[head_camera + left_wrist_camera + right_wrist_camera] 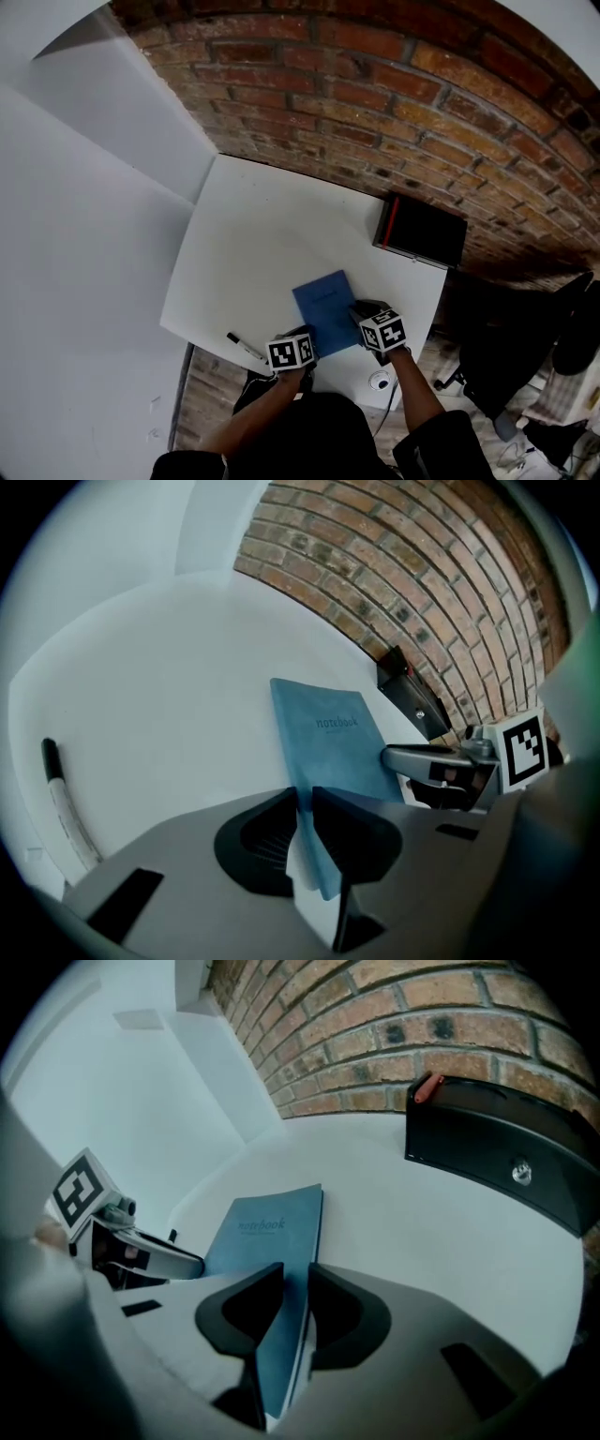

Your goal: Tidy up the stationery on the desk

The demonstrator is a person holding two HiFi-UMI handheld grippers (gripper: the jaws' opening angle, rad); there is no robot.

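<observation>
A blue notebook (326, 309) lies near the front edge of the white desk (267, 230). My left gripper (305, 335) is shut on its near left corner; in the left gripper view the cover's edge (328, 738) runs in between the two close-set pads (305, 803). From the right, my right gripper (359, 310) holds the notebook's edge, and in the right gripper view the notebook (267, 1232) stands on edge between the pads (295, 1279), which touch both faces. A black-capped marker pen (246, 345) lies at the front left, apart from both grippers.
A black box with a red edge (420, 232) sits at the desk's far right corner by the brick wall (375, 84). A white partition (84, 234) borders the left side. A small white round thing (380, 381) lies below the desk's front edge.
</observation>
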